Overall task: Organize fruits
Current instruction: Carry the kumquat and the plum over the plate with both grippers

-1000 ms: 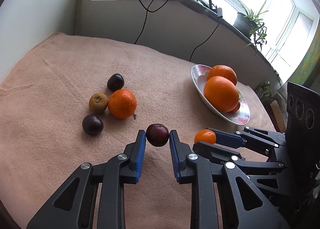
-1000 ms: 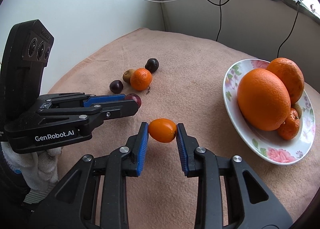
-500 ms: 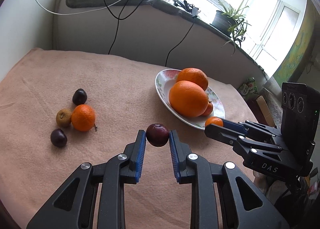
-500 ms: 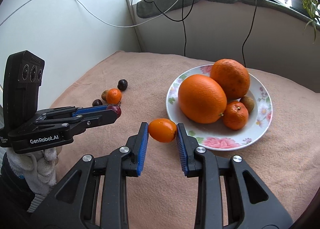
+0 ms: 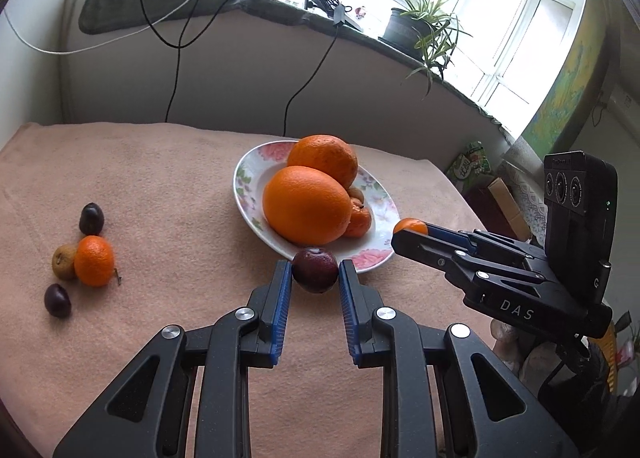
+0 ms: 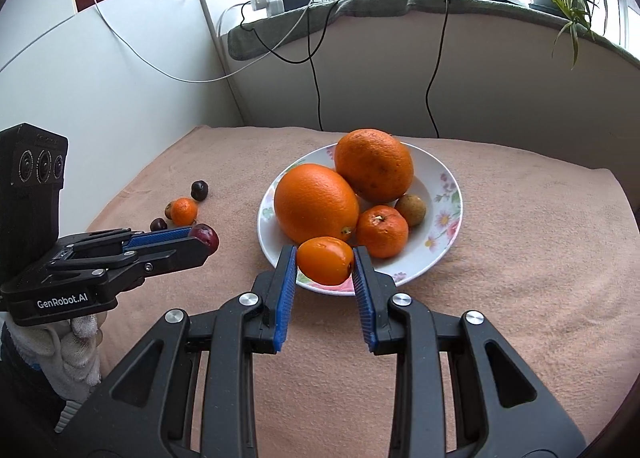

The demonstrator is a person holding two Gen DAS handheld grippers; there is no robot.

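A second ago the plate (image 5: 247, 173) sat well off to the right of my left claw (image 5: 314, 278); now its near rim lies just ahead of both claws, and the loose fruit on the cloth (image 5: 160, 185) has slid away to the left. Both grips are unchanged.

My left claw is clamped on a dark red plum (image 5: 315, 270), round, glossy, pinched at its sides between the blue pads (image 5: 283, 298), held above the cloth just short of the plate's rim. My right claw (image 6: 325, 264) is clamped on a small orange fruit (image 6: 325, 260), smooth and oval, which hangs over the plate's near edge.

Beyond my right claw the plate holds two big oranges (image 6: 316, 201), a tangerine (image 6: 382, 231) and a small brown fruit (image 6: 411, 209).

Far left of my left claw lie two more plums (image 5: 91, 217), a tangerine on the cloth (image 5: 94, 260) and a brown fruit touching it (image 5: 63, 261).
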